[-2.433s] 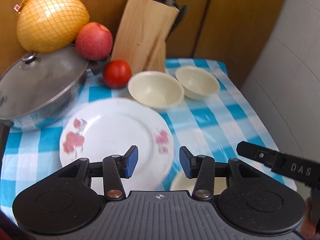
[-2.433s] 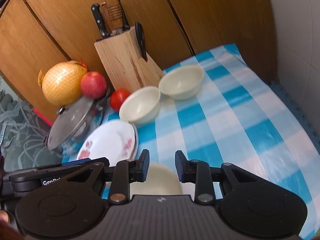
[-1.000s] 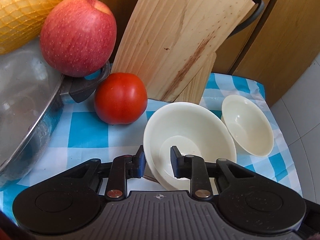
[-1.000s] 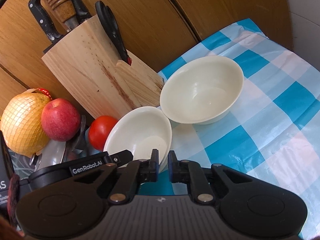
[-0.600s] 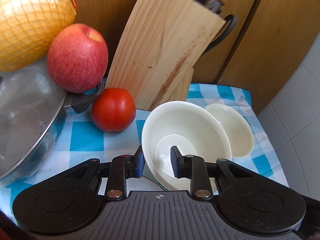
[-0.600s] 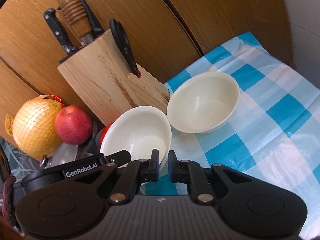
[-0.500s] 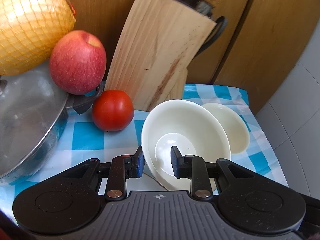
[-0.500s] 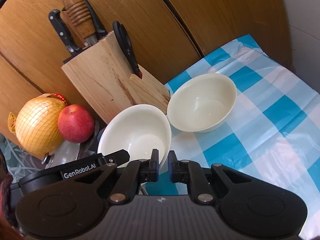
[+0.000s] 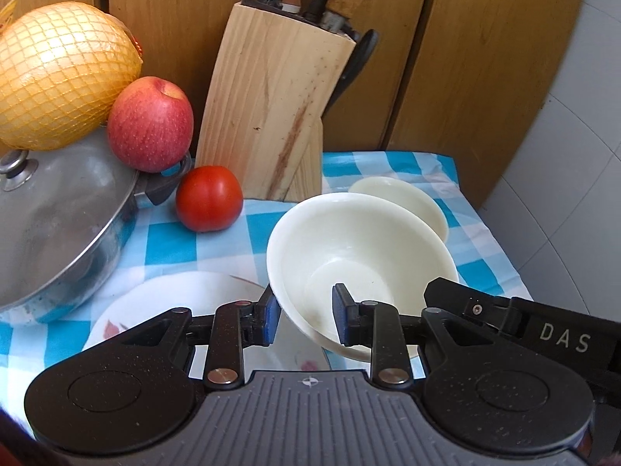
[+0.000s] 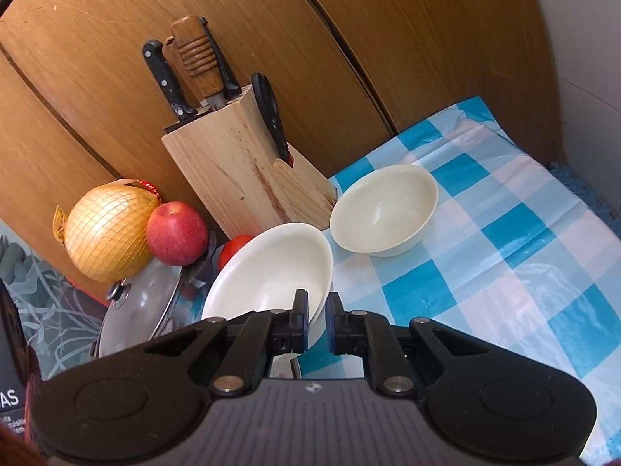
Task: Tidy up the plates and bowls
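Observation:
A cream bowl (image 9: 361, 248) is held tilted and lifted above the blue checked tablecloth. My left gripper (image 9: 304, 316) is shut on its near left rim. My right gripper (image 10: 316, 320) is shut on the same bowl's (image 10: 271, 268) right rim. A second cream bowl (image 10: 384, 209) rests on the cloth behind it, and shows in the left wrist view (image 9: 403, 198) too. A white plate with red flowers (image 9: 186, 303) lies under the lifted bowl. The right gripper's body (image 9: 543, 322) shows at the right of the left wrist view.
A wooden knife block (image 9: 271, 112) stands at the back. A tomato (image 9: 209, 198), an apple (image 9: 151, 128) and a netted pomelo (image 9: 58, 73) sit by a lidded steel pot (image 9: 62, 209) at the left. Wooden cabinet doors (image 10: 349, 39) are behind, a white wall (image 9: 582, 155) at the right.
Both grippers have closed on the near bowl's rim and lifted it up and back toward the camera; it now hangs tilted over the flowered plate.

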